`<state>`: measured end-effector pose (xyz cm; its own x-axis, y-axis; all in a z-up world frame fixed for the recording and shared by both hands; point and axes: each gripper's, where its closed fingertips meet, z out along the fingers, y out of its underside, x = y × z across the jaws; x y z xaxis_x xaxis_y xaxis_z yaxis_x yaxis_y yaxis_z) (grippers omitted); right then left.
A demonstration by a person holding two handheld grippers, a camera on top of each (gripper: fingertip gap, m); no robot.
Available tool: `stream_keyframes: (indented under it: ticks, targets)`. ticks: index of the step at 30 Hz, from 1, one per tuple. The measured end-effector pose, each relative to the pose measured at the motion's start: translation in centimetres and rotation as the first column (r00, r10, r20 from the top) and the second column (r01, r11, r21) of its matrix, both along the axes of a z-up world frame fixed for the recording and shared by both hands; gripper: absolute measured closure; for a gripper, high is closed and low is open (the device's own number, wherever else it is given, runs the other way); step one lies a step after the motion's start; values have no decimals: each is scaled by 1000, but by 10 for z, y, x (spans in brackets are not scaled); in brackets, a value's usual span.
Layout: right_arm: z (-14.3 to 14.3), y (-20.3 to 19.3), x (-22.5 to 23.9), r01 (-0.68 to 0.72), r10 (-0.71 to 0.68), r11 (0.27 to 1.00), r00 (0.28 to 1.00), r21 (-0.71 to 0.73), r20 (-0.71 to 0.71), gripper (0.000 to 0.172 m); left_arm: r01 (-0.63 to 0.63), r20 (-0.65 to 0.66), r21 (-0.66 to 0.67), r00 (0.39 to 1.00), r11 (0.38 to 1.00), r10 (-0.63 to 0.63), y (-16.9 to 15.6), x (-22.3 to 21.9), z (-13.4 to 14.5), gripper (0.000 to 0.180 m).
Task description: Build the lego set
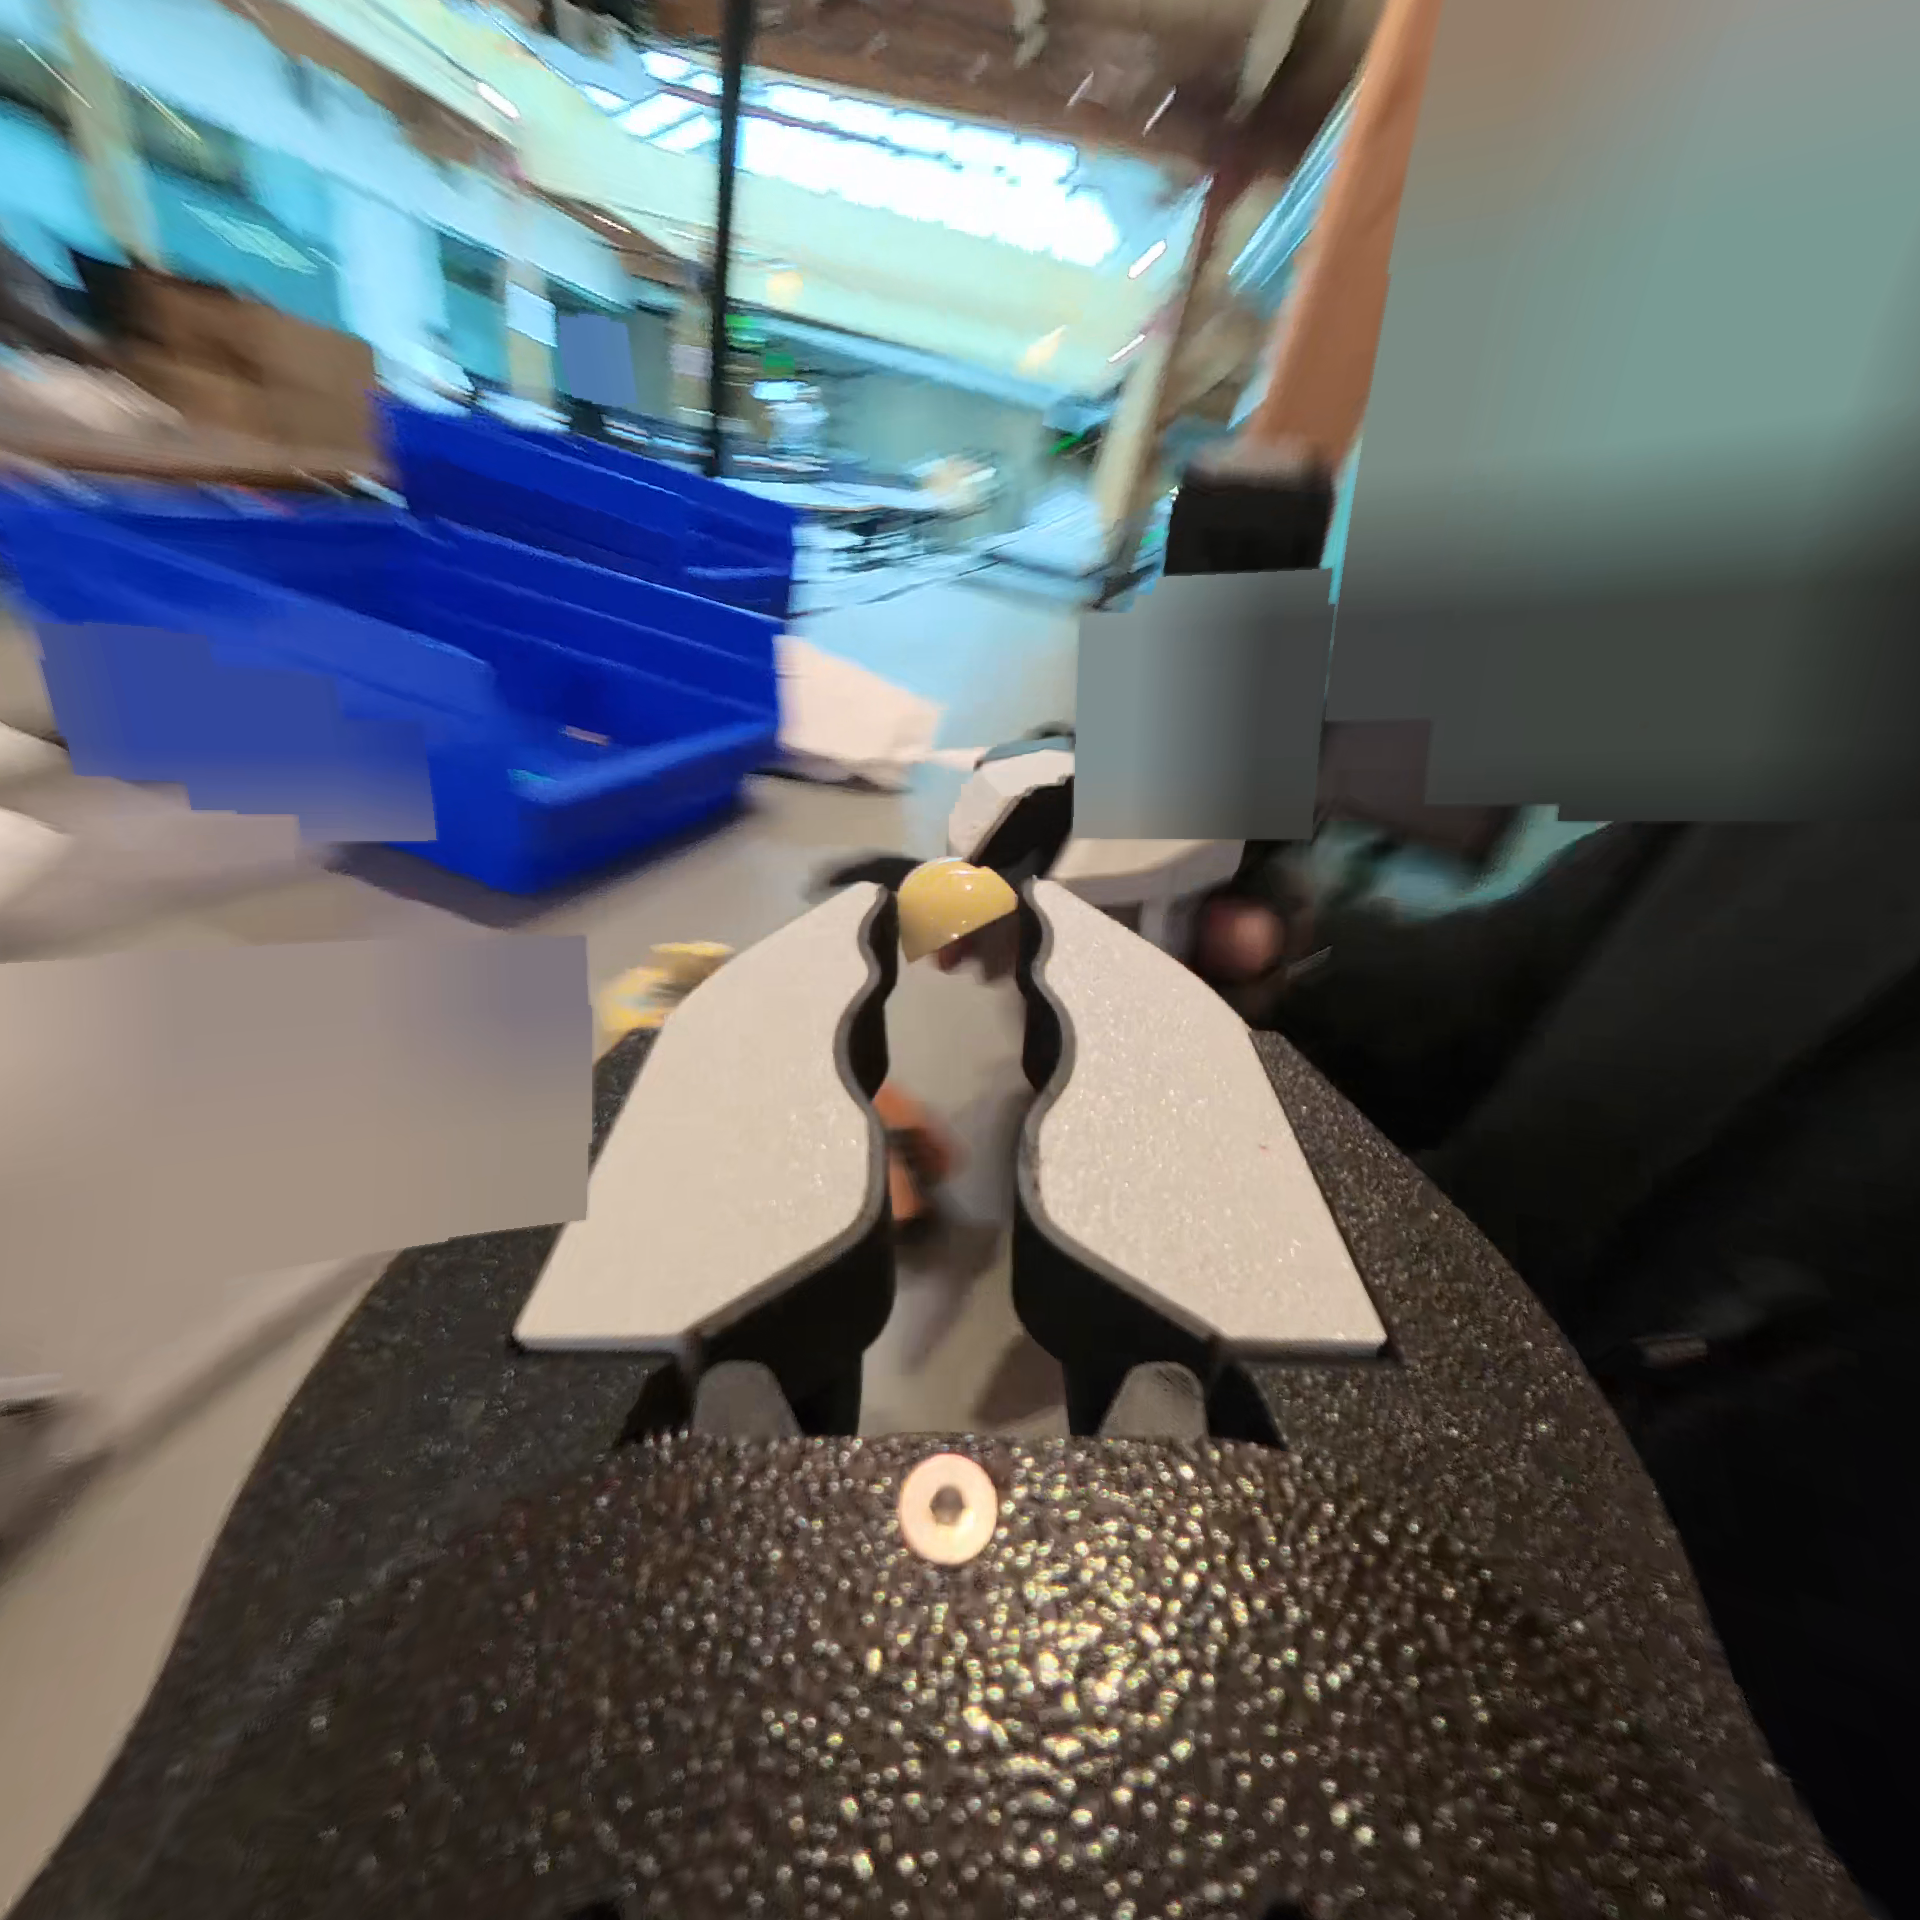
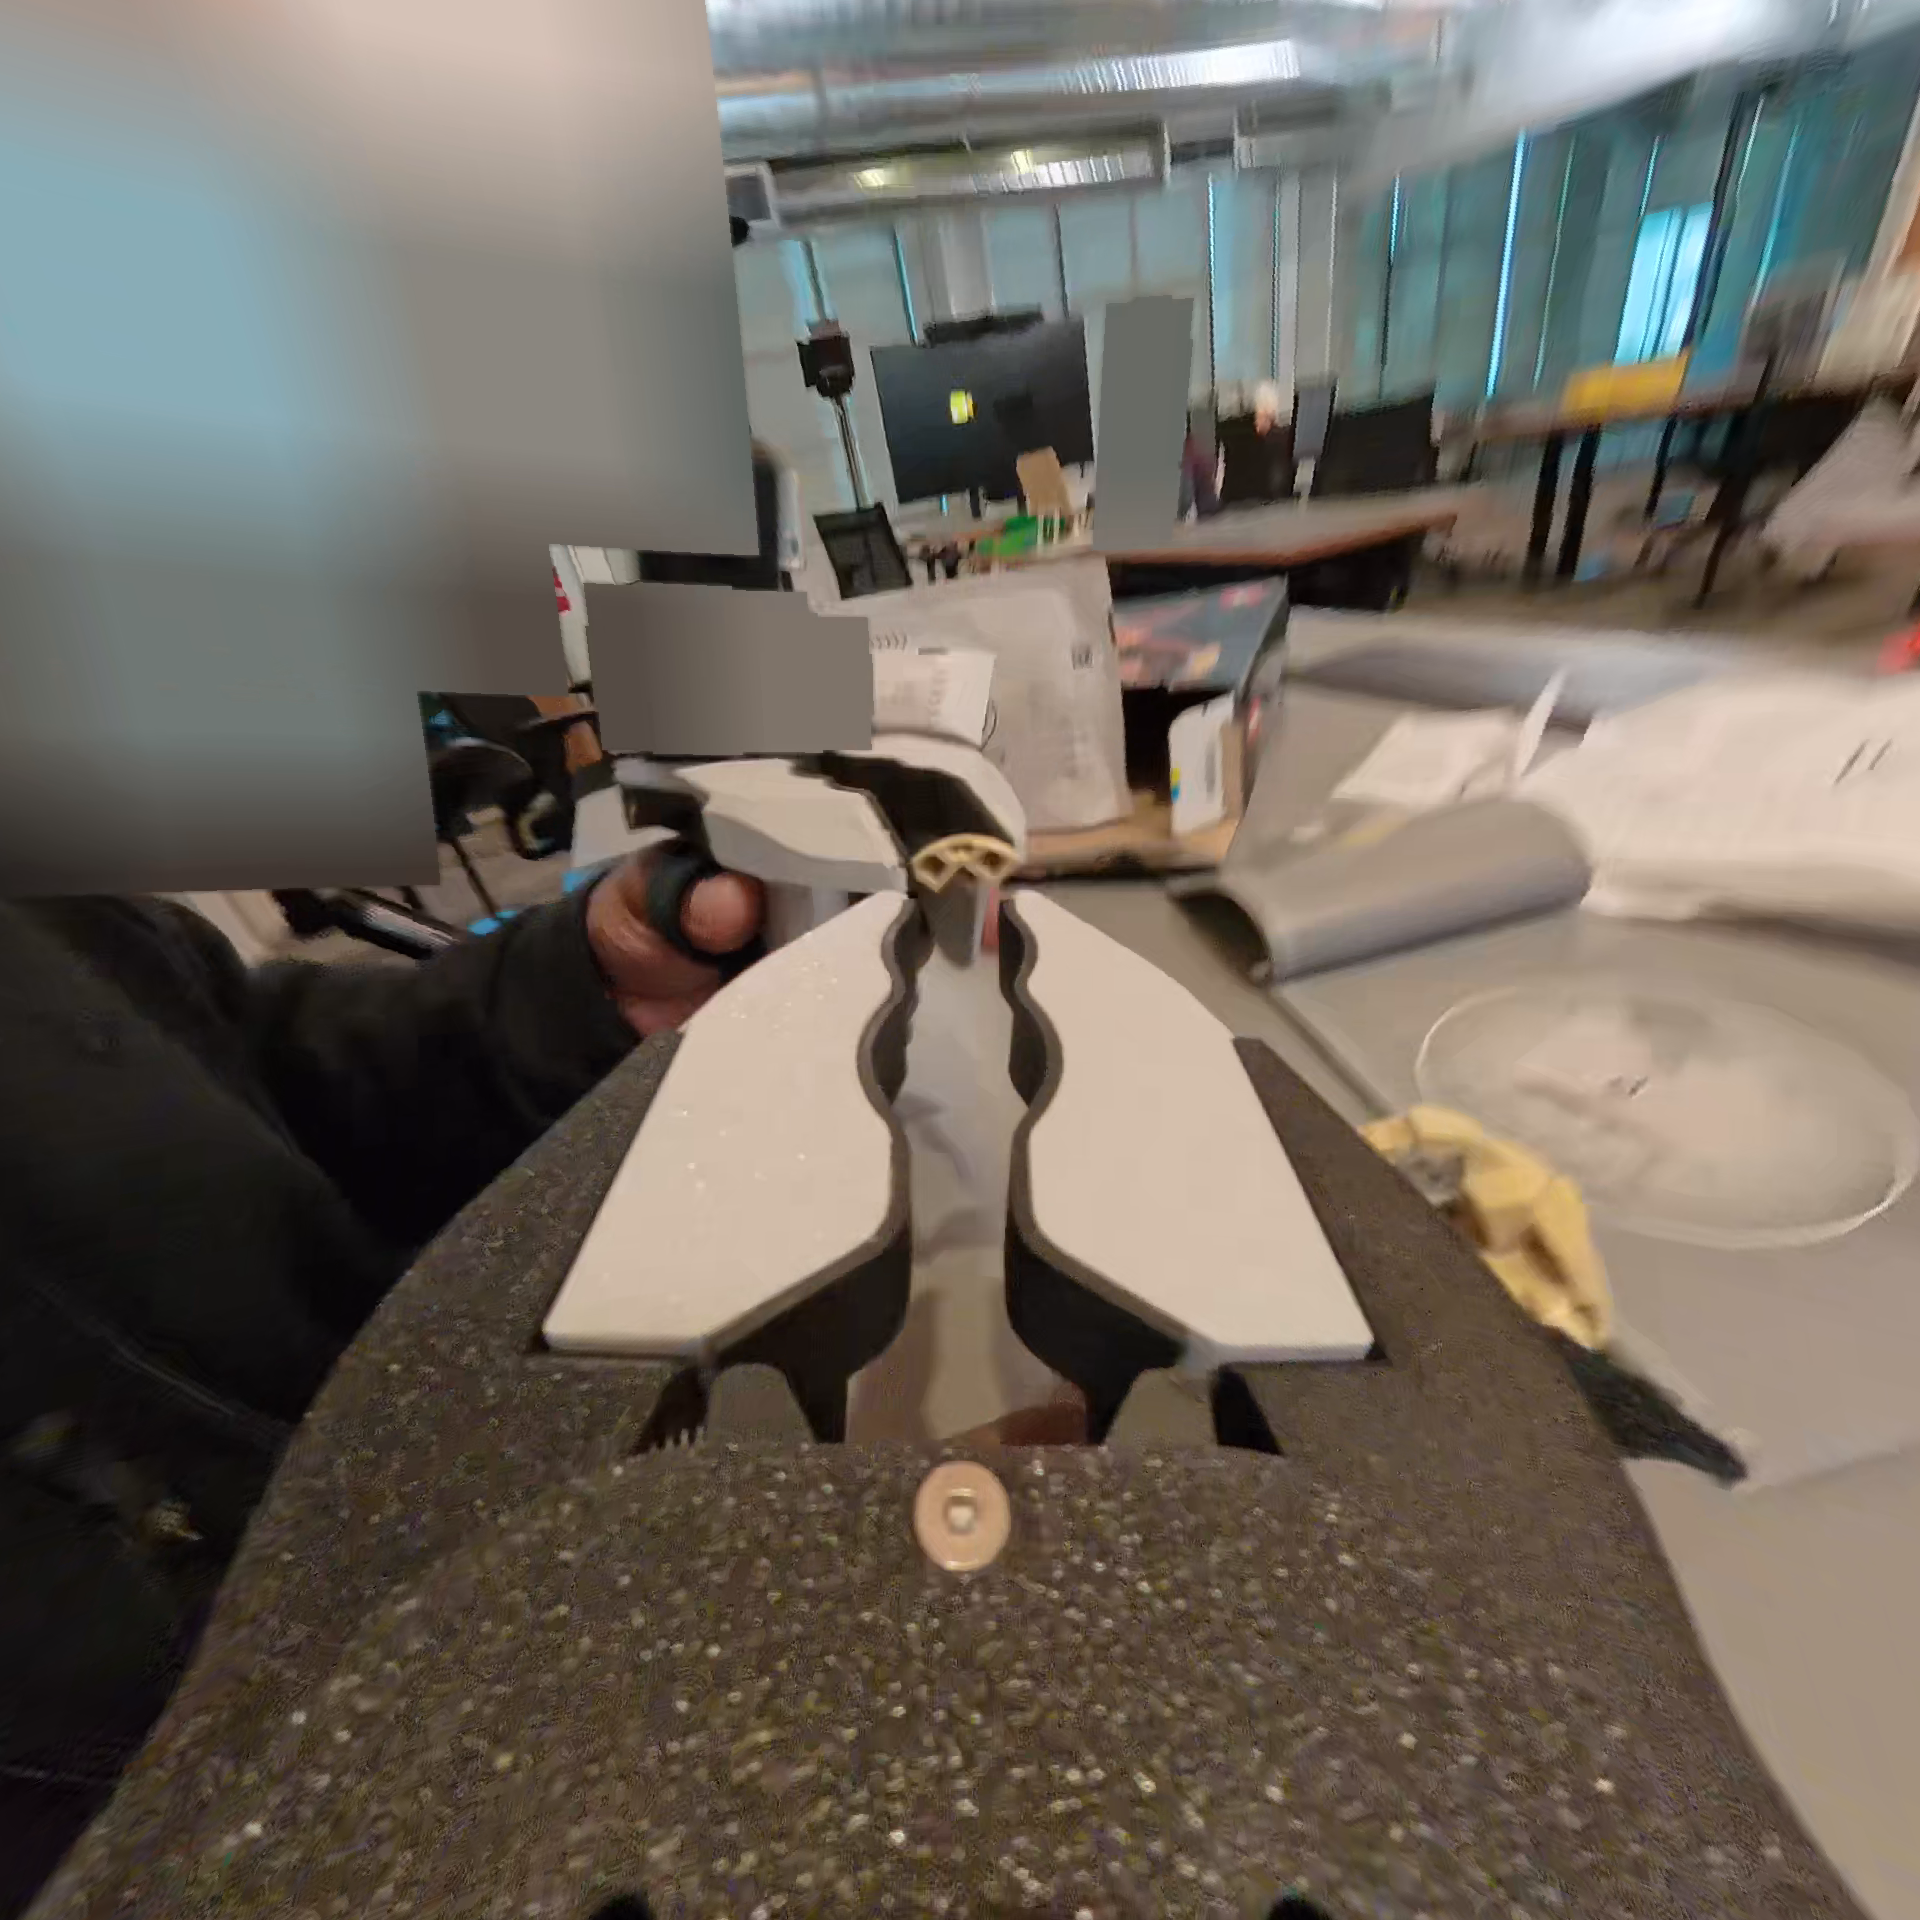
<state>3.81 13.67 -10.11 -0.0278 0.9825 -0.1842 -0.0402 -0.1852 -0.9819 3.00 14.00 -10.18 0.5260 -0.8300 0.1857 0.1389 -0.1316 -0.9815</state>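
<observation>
- The left gripper (image 1: 958,914) pinches a small tan piece (image 1: 954,902) at its tips.
- The right gripper (image 2: 954,920) meets it tip to tip. I cannot tell if it grips the piece too.
- A clear dish (image 2: 1496,1039) sits to its right.

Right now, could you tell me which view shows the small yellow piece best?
The left wrist view: the yellow piece sits sharp at the left claw's tips. The right wrist view shows only its hollow ribbed side, farther off.
</observation>
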Motion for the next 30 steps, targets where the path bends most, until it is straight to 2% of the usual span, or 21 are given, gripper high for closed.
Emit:
stream_keyframes:
  ticks: [2, 5, 11, 15, 18, 22, 25, 30]
  targets:
    - [-4, 3, -5, -20, 31, 983, 998, -181, 57, 156, -99, -112, 121, 987, 988, 113, 4, -7, 1, 159]
    - [-8, 8, -9, -16, 56, 939, 992, -344, 109, 153, -157, -174, 242, 964, 958, 202, 4, -12, 5, 159]
    - [-7, 6, -15, -132, 191, 782, 981, -609, 32, 150, -190, -241, 351, 928, 917, 285, 6, -12, 3, 159]
    - [-4, 3, -16, -194, 237, 722, 971, -664, -26, 149, -187, -321, 409, 887, 893, 332, 8, -9, -4, 159]
    - [-6, 2, -16, -196, 243, 720, 970, -666, -23, 150, -158, -367, 449, 865, 880, 342, 7, -3, -8, 159]
    - [-8, 3, -15, -196, 246, 727, 969, -658, -16, 160, -132, -396, 485, 848, 865, 352, 5, 2, -10, 159]
    - [-9, 2, -13, -221, 266, 723, 963, -655, -32, 161, -116, -392, 475, 859, 872, 328, 3, 4, -10, 159]
    - [-6, -1, -7, -292, 328, 694, 942, -658, -71, 162, -60, -331, 410, 920, 910, 209, -7, 4, -7, 151]
